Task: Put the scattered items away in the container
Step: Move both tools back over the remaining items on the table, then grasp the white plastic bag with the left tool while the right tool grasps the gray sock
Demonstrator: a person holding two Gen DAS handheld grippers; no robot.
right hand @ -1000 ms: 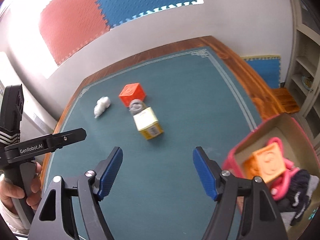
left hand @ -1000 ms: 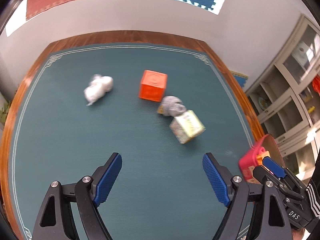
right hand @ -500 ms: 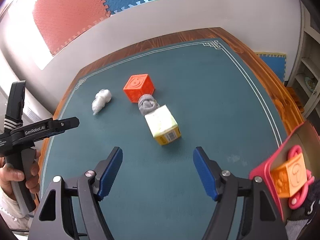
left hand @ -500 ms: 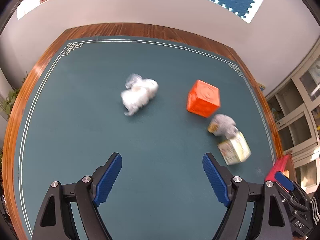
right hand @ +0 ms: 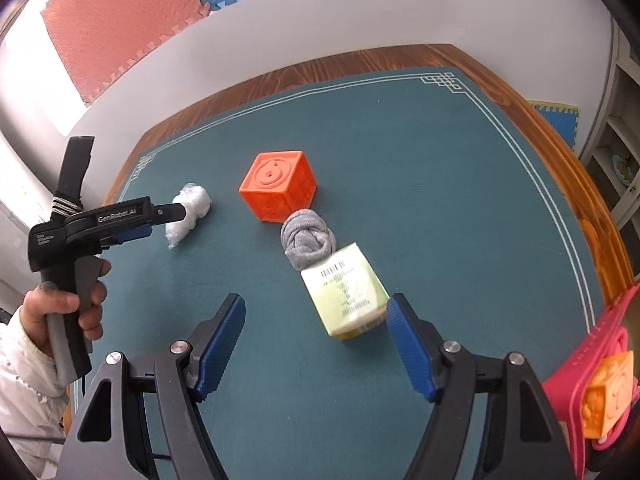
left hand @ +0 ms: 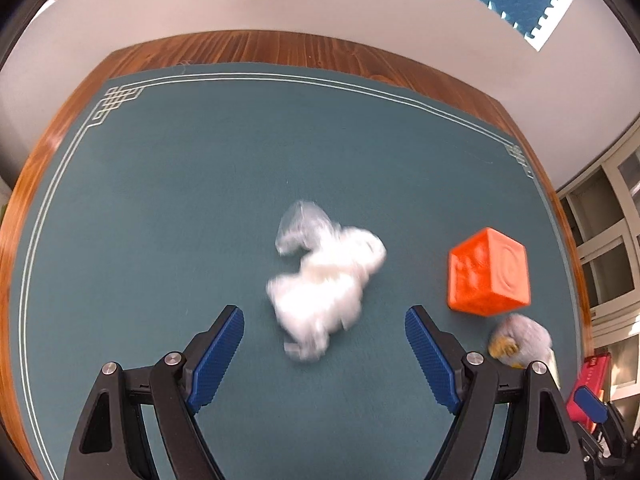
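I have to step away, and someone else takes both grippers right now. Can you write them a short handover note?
Left gripper: open, empty, above the white plastic wad.
Right gripper: open, empty, near the pale green box.
Loose on the green mat: wad, orange cube, grey sock ball, box.
Done: a light orange cube and a pink item sit in the pink container at the right edge.
Left: four items.

The left tool (left hand: pixel 324 356) has closed in on the white wrapped bundle (left hand: pixel 326 280), the right tool (right hand: pixel 316 344) on the pale box (right hand: pixel 346 294).
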